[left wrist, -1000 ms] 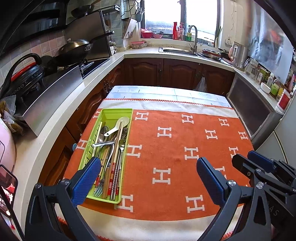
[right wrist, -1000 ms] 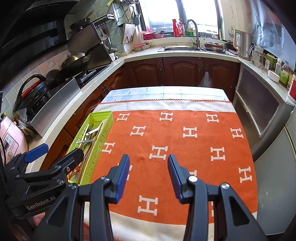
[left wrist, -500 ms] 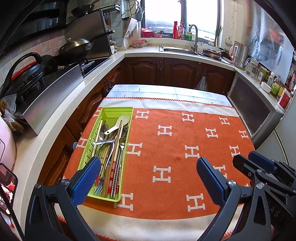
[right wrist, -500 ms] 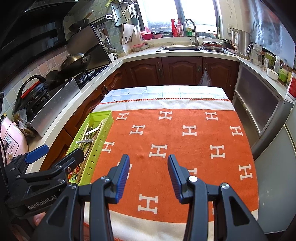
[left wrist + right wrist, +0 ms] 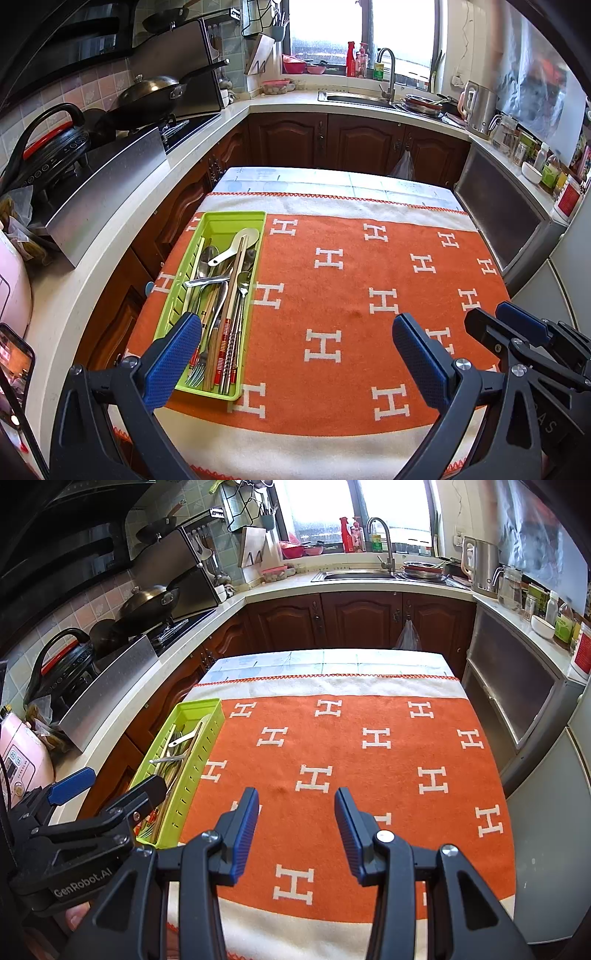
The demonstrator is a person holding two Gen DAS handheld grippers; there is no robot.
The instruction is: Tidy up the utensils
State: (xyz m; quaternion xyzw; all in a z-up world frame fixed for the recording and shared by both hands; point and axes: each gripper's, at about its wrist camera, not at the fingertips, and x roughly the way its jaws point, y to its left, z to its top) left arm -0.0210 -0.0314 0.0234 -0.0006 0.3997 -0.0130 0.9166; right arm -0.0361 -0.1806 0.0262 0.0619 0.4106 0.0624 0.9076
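utensils (image 5: 221,306): all piled in your green tray (image 5: 231,218), lengthwise. Forks, metal spoons and chopsticks overlap; handles mostly toward you.
white spoon (image 5: 236,243): on top of the pile near the tray's far end, bowl pointing away and to the right, tilted across the others.
red-banded chopsticks (image 5: 223,347): near end of the tray, right of centre, beside a fork (image 5: 197,373) whose tines point toward you.
tray: sits on the left edge of the orange blanket (image 5: 351,288), long side running away from you. One compartment as far as you can see; slotted side wall shows in the right wrist view (image 5: 192,775).
blanket: orange with white H marks and a cream border, covers most of the table (image 5: 332,177); a pale strip of tabletop shows at the far end. Nothing else lies on the orange part.
left gripper (image 5: 295,339): your jaws stand wide apart, nothing between them. Left blue pad (image 5: 173,354) overlaps the tray's near left corner in the picture; whether it touches, you can't tell. Tilted down at the table.
right gripper (image 5: 295,827): jaws partly apart, nothing between the blue pads, only blanket behind. It hangs over the near middle of the blanket, well clear of the tray.
surroundings: wok (image 5: 155,92) on the stove at left, sink (image 5: 354,98) under the window at the far counter, kettle (image 5: 478,107) at right.
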